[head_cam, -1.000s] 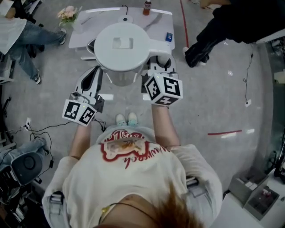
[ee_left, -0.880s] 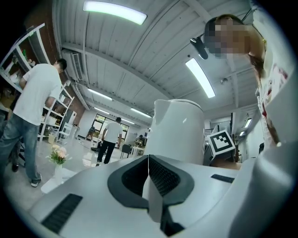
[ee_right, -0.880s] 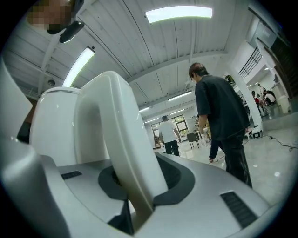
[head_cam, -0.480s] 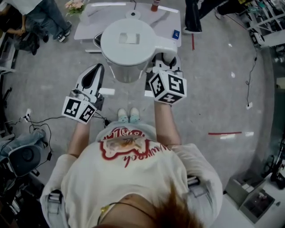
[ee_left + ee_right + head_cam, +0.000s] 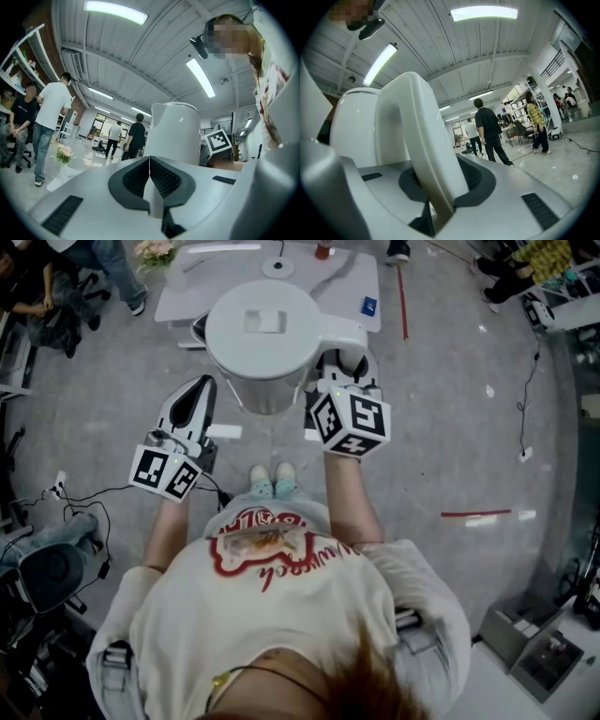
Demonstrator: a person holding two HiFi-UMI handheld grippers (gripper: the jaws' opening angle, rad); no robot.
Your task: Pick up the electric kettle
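The white electric kettle (image 5: 261, 329) hangs in the air in front of the person, seen from above with its round lid up. My right gripper (image 5: 339, 367) is shut on the kettle's curved handle (image 5: 419, 140), which runs up between its jaws in the right gripper view; the kettle body (image 5: 356, 131) stands to the left of it. My left gripper (image 5: 197, 390) is beside the kettle's left side, apart from it. Its jaws meet with nothing between them (image 5: 149, 164), and the kettle (image 5: 176, 133) rises just beyond them.
A white table (image 5: 178, 301) lies behind and below the kettle, with a flower vase (image 5: 155, 251) and a small bottle (image 5: 323, 249) at its far edge. Cables (image 5: 66, 512) trail on the floor at left. People stand and sit around the room's far side.
Both grippers and the kettle have drifted slightly over the table. The person in dark clothes at the top right has walked out of the head view.
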